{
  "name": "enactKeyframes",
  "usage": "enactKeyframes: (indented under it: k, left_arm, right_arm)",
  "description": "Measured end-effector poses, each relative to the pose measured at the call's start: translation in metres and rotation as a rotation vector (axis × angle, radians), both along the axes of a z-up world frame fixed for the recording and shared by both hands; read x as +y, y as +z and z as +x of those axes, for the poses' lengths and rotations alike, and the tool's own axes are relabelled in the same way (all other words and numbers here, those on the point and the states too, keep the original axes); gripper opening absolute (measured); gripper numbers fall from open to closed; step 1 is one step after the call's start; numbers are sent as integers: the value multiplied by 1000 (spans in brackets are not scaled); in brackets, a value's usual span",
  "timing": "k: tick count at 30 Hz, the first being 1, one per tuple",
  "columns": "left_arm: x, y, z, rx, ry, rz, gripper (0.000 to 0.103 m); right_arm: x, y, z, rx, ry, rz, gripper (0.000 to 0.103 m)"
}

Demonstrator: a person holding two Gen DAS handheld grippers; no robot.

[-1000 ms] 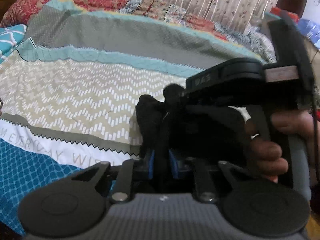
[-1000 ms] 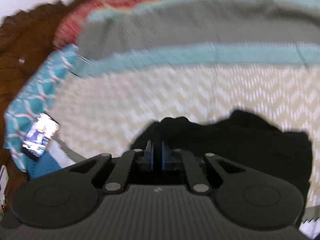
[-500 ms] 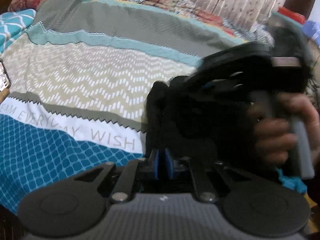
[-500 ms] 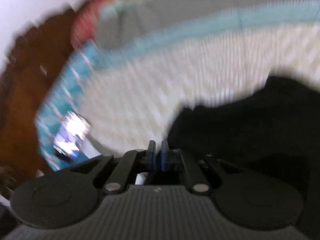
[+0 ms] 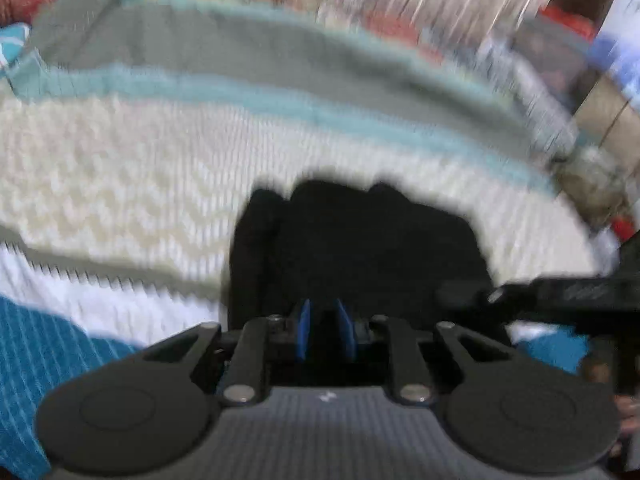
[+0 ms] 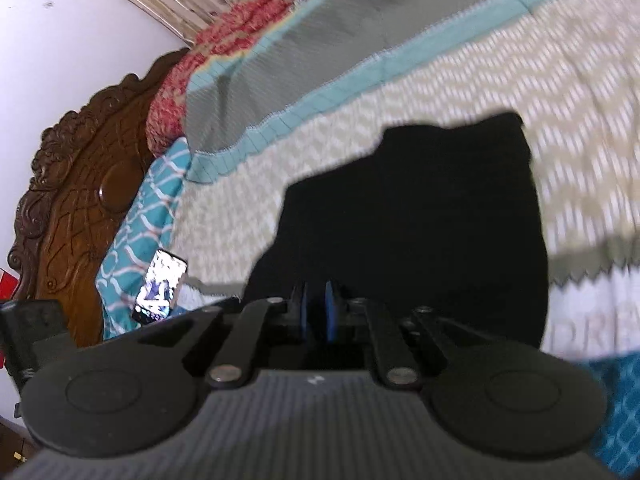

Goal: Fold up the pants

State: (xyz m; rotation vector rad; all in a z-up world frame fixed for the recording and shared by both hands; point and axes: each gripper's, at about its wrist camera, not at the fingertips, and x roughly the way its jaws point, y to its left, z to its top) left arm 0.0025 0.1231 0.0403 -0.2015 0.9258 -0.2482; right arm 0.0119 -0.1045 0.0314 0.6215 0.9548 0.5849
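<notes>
- You are holding the left claw (image 5: 324, 330) nearly together, its blue pads showing only a narrow gap packed with black cloth, so it is apparently pinching the near edge of the pants (image 5: 360, 248).
- You are keeping the right claw (image 6: 316, 312) the same way: pads close, dark fabric between them, gripping that same near edge.
- The pants are lying bunched just ahead of both claws on the bed cover (image 5: 120, 184), already a compact dark block, so I judge you are mid-fold and setting a doubled layer down.
- Next, you are needing to lay the held edge flat and square on the block, then let go without dragging it.
- The right wrist view is giving you the sharper outline of the pants, plus a lit phone (image 6: 160, 284) and carved headboard (image 6: 72, 184) to the claw's left.
- The left wrist view is blurred, yet it alone is showing the other tool's dark body to its right.
</notes>
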Motion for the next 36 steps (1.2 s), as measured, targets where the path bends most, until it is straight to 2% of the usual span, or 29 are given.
enactKeyframes:
  k: [3, 4, 6, 8, 9, 10, 11, 12, 13, 15, 20, 28, 36]
  left_arm:
    - [-15, -14, -8, -32, -14, 126, 18]
    - [-19, -13, -7, -28, -12, 147, 17]
    - [-23, -6, -2, 2, 0, 167, 17]
    - [-23, 3, 2, 34, 17, 167, 18]
    - [-22, 7, 3, 45, 30, 169, 19]
    - [-23, 10, 6, 51, 41, 177, 23]
    - [-24, 15, 3, 50, 56, 194, 33]
    - [-25, 18, 1, 43, 70, 218, 39]
    - [-27, 21, -2, 34, 82, 240, 45]
    - [-29, 23, -6, 23, 91, 265, 45]
    - [-29, 22, -10, 31, 108, 288, 48]
    - [-35, 18, -10, 31, 116, 334, 50]
    - [-37, 15, -11, 23, 115, 351, 52]
  right_arm:
    - [0, -9, 6, 39, 0, 16, 9]
    - [0, -13, 8, 57, -9, 10, 5]
    - [-3, -14, 8, 85, -27, 34, 6]
    - [-7, -1, 2, 48, -24, 29, 12]
    - [-9, 5, -3, 20, -30, 11, 20]
    - [-13, 11, -8, -11, -36, -7, 34]
    - [-18, 19, -15, -42, -48, -24, 40]
    - [-24, 20, -22, -61, -60, -45, 44]
    - [-28, 24, -29, -79, -68, -74, 44]
    - [-37, 29, -45, -106, -81, -126, 44]
    - [-48, 18, -72, -103, -95, -176, 44]
    - [-39, -14, -66, 31, -101, -168, 45]
    - [-38, -16, -70, 38, -115, -147, 45]
